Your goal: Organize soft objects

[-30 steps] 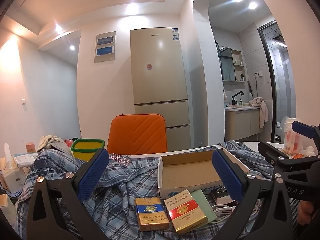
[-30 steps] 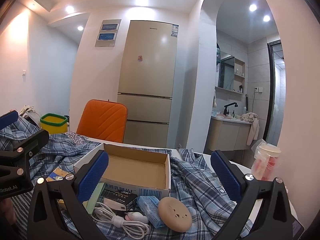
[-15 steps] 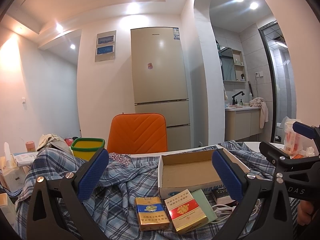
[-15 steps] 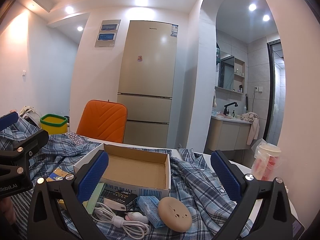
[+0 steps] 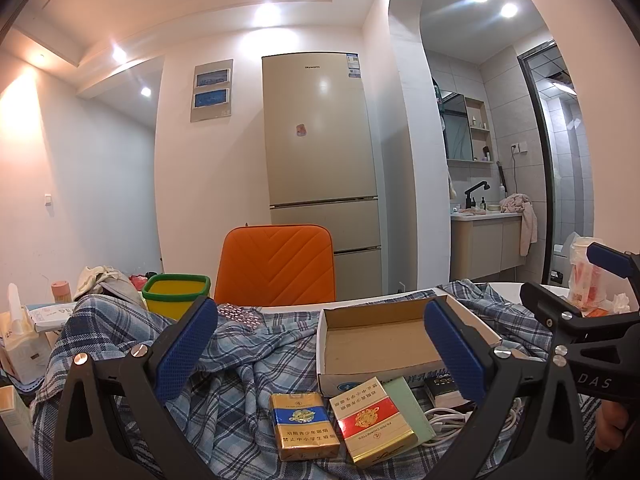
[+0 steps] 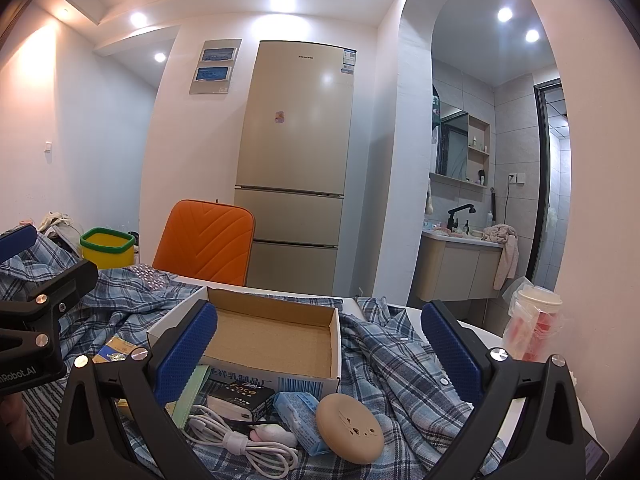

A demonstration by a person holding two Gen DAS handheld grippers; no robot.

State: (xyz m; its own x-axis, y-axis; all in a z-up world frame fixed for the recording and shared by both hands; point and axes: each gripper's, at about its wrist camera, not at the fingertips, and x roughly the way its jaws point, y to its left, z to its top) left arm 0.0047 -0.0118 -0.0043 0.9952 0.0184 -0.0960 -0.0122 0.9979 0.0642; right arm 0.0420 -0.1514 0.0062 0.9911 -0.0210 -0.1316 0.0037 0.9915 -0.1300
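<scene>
A blue plaid shirt (image 5: 244, 364) lies spread and rumpled over the table; it also shows in the right wrist view (image 6: 396, 364). An open, empty cardboard box (image 5: 380, 344) sits on it, also in the right wrist view (image 6: 272, 340). My left gripper (image 5: 320, 340) is open and empty above the shirt, over two cigarette packs (image 5: 304, 420). My right gripper (image 6: 320, 344) is open and empty, near the box, a white cable (image 6: 240, 440), a blue packet (image 6: 300, 412) and a tan round puff (image 6: 348, 428).
A yellow bin with a green rim (image 5: 176, 294) and an orange chair (image 5: 276, 264) stand behind the table. A plastic cup in a bag (image 6: 532, 324) stands at the right edge. Tissue boxes (image 5: 20, 332) are at the left. A black box (image 6: 240, 394) lies by the cardboard box.
</scene>
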